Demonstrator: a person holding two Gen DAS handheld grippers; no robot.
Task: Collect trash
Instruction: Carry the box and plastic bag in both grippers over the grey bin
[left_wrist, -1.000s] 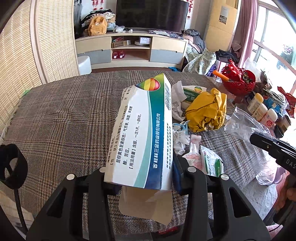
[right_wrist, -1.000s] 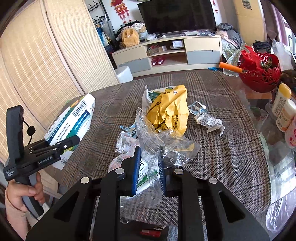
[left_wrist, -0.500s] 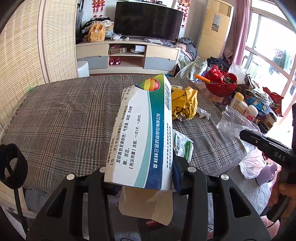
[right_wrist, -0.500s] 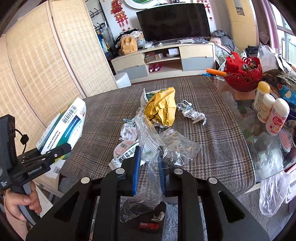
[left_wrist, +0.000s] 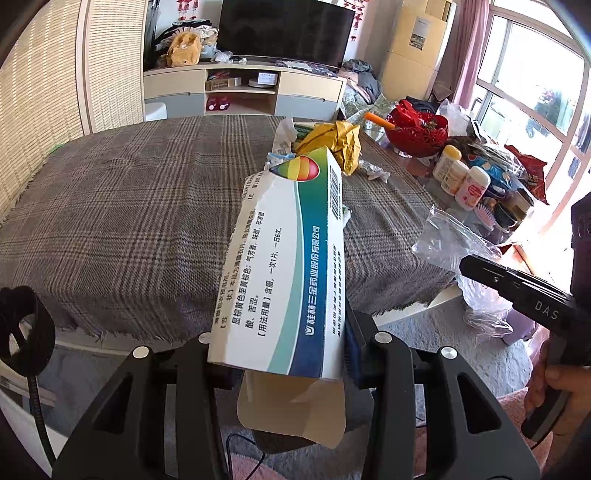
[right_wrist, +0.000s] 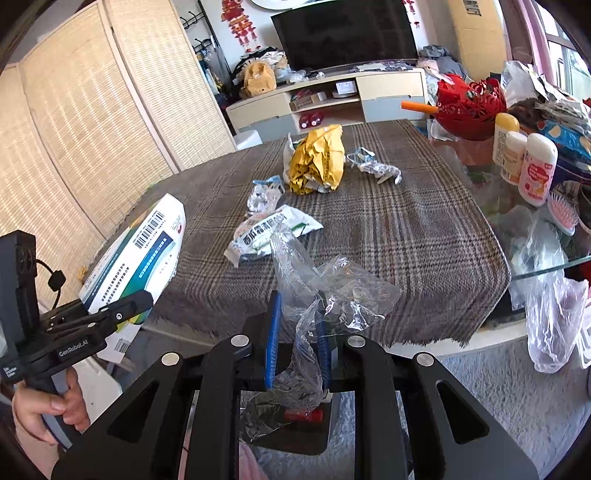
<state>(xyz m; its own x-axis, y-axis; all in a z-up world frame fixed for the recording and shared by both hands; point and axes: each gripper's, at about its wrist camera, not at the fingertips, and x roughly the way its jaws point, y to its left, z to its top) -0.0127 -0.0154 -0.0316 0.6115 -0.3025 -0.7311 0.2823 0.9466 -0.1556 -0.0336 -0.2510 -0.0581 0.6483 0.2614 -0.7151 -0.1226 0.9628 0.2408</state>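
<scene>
My left gripper (left_wrist: 291, 343) is shut on a white, green and blue medicine box (left_wrist: 288, 258), held off the near edge of the plaid-covered table (left_wrist: 129, 221); the box also shows in the right wrist view (right_wrist: 136, 254). My right gripper (right_wrist: 295, 325) is shut on a crumpled clear plastic bag (right_wrist: 325, 288), held just off the table's near edge. On the table lie a crumpled yellow envelope (right_wrist: 317, 162), a white and green sachet (right_wrist: 273, 232) and small bits of plastic wrap (right_wrist: 376, 170).
A red basket (right_wrist: 469, 107), several white bottles (right_wrist: 535, 166) and a pink hairbrush (right_wrist: 561, 214) crowd the glass table end at right. A plastic bag (right_wrist: 550, 314) hangs off that edge. A dark bin (right_wrist: 288, 417) sits on the floor below my right gripper.
Both grippers have pulled back from the table toward its near edge, each keeping its load. The table and the trash on it now lie farther away.
</scene>
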